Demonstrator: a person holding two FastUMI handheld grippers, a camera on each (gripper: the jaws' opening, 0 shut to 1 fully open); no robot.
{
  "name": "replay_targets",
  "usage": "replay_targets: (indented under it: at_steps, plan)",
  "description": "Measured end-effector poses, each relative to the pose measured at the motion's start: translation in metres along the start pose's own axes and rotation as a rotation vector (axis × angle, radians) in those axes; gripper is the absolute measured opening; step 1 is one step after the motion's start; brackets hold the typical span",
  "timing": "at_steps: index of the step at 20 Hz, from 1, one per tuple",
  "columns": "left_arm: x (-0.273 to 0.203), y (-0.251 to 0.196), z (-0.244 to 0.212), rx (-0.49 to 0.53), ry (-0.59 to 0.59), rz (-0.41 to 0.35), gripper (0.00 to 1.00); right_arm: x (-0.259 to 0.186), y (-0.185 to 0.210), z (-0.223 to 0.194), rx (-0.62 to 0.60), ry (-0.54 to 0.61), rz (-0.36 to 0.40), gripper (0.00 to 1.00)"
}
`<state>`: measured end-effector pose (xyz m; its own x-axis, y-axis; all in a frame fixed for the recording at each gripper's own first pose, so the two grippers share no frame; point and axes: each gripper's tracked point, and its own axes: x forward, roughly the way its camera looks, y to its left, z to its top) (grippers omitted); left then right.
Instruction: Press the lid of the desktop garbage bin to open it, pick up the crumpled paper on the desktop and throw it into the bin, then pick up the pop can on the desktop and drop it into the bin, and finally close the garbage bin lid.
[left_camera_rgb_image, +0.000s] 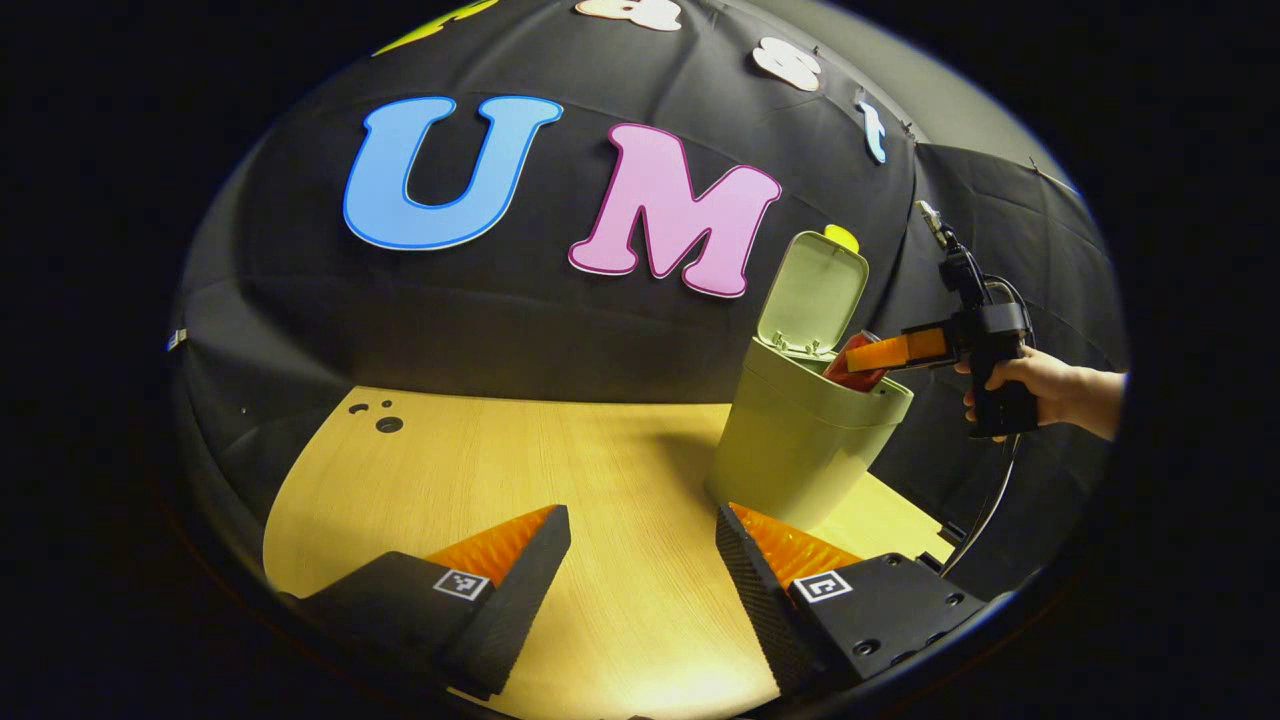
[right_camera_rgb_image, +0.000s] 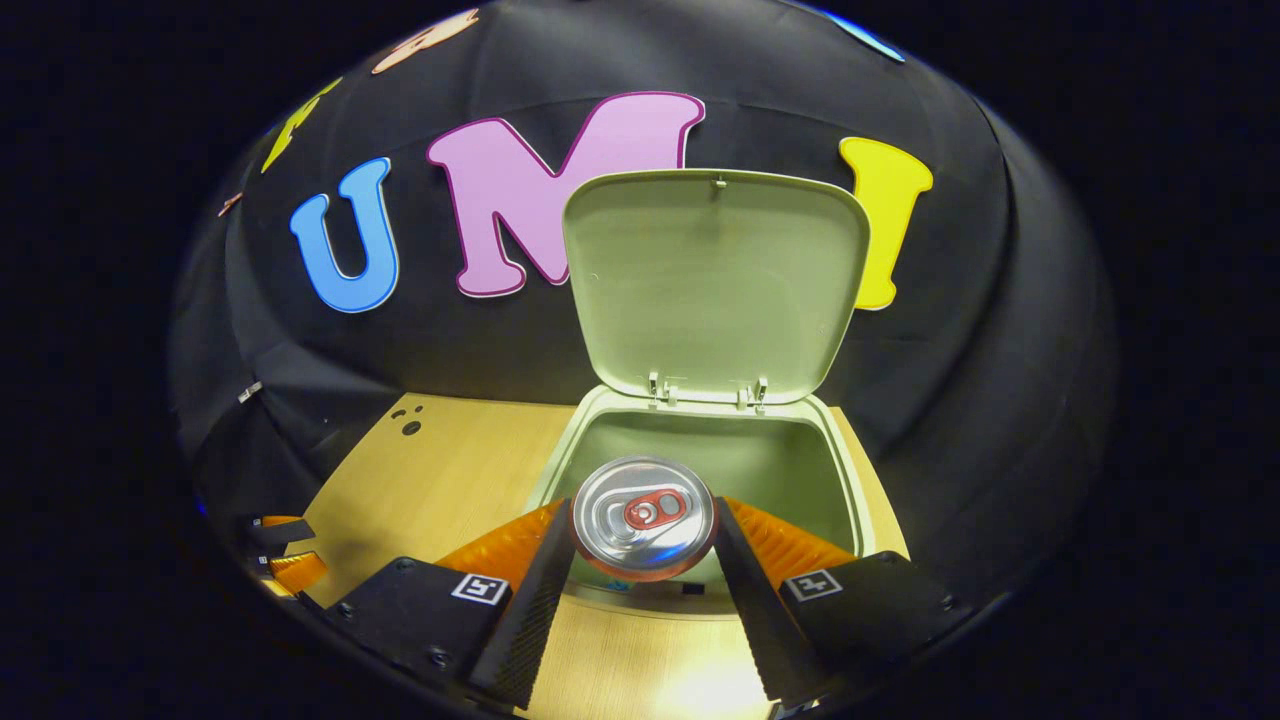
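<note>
The pale green bin (left_camera_rgb_image: 800, 450) stands on the wooden table with its lid (left_camera_rgb_image: 812, 295) swung up. In the right gripper view I look down into the bin's mouth (right_camera_rgb_image: 770, 465) below the raised lid (right_camera_rgb_image: 715, 280). My right gripper (right_camera_rgb_image: 641, 540) is shut on the red pop can (right_camera_rgb_image: 643, 510), whose silver top faces the camera, just over the bin's near rim. From the left gripper view, the right gripper (left_camera_rgb_image: 862, 360) holds the can (left_camera_rgb_image: 848, 362) tilted at the bin's opening. My left gripper (left_camera_rgb_image: 642, 520) hangs open over the table, left of the bin, with nothing between its fingers.
The wooden table (left_camera_rgb_image: 520, 470) stretches left of the bin, with small holes (left_camera_rgb_image: 388, 424) at its far left corner. A hand (left_camera_rgb_image: 1040, 385) holds the right gripper, its cable hanging past the table's right edge. The left gripper (right_camera_rgb_image: 275, 550) shows at lower left in the right gripper view.
</note>
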<state>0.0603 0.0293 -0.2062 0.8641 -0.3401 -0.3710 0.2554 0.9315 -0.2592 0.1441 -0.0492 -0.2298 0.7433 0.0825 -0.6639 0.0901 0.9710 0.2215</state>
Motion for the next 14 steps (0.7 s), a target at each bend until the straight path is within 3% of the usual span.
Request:
replay_targets:
  at_steps: [8, 14]
  plan:
    - [-0.006, -0.002, -0.001, -0.001, -0.004, 0.008, 0.95, -0.017, 0.004, 0.021, 0.050, -0.077, 0.024, 0.84]
    - [-0.011, -0.003, -0.004, -0.004, -0.002, 0.011, 0.95, -0.053, 0.004, 0.082, 0.052, -0.230, 0.016, 0.84]
